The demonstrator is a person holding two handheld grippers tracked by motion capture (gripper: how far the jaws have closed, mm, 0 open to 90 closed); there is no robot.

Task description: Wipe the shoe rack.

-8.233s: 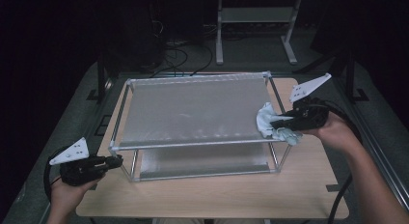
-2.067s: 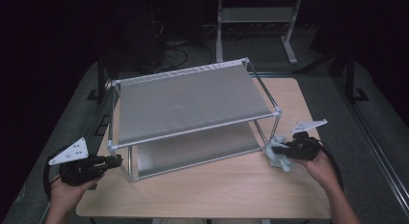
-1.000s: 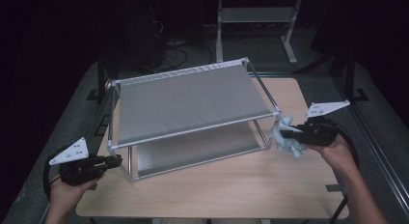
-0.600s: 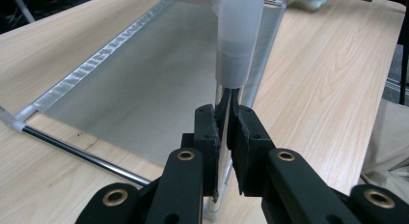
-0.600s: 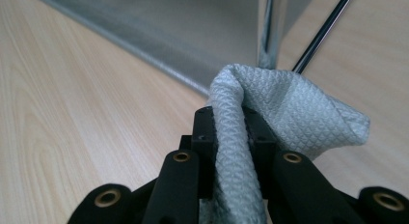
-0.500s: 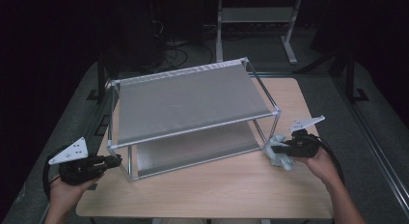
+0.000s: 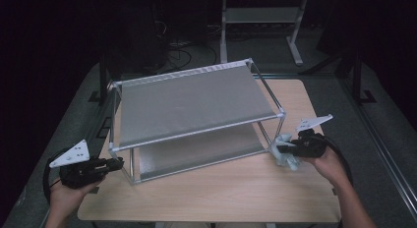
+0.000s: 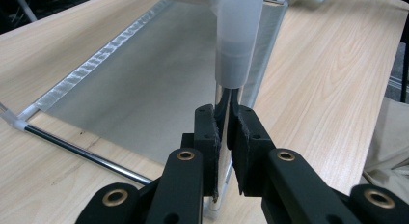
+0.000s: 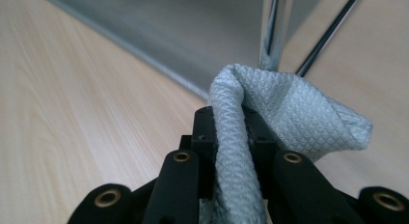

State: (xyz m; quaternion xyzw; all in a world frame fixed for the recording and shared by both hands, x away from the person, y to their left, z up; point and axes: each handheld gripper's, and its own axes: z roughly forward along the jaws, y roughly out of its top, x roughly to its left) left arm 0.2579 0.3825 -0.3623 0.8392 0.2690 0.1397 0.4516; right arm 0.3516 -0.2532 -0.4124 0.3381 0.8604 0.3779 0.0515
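Two-tier metal rack [image 7: 192,102] standing on the wooden counter [image 7: 221,193], grey shelf panels stretched between thin chrome rods. Left gripper [image 7: 117,163] at the rack's near left corner, jaws clenched on the upright corner post [image 8: 226,96] just under its white plastic connector [image 8: 237,38]; seen in the left gripper view with the post pinched between the black pads and the lower shelf [image 8: 144,89] lying beyond it. Right gripper [image 7: 279,149] low at the rack's near right corner, jaws grasping a pale grey textured cloth [image 9: 270,113]; in the right gripper view, cloth bunched up between the pads and folding over to one side, its top fold right in front of the chrome leg [image 9: 272,31] there, contact impossible to tell. In the high view, cloth [image 7: 287,156] resting on the counter beside that leg, both hands entering from the bottom edge.
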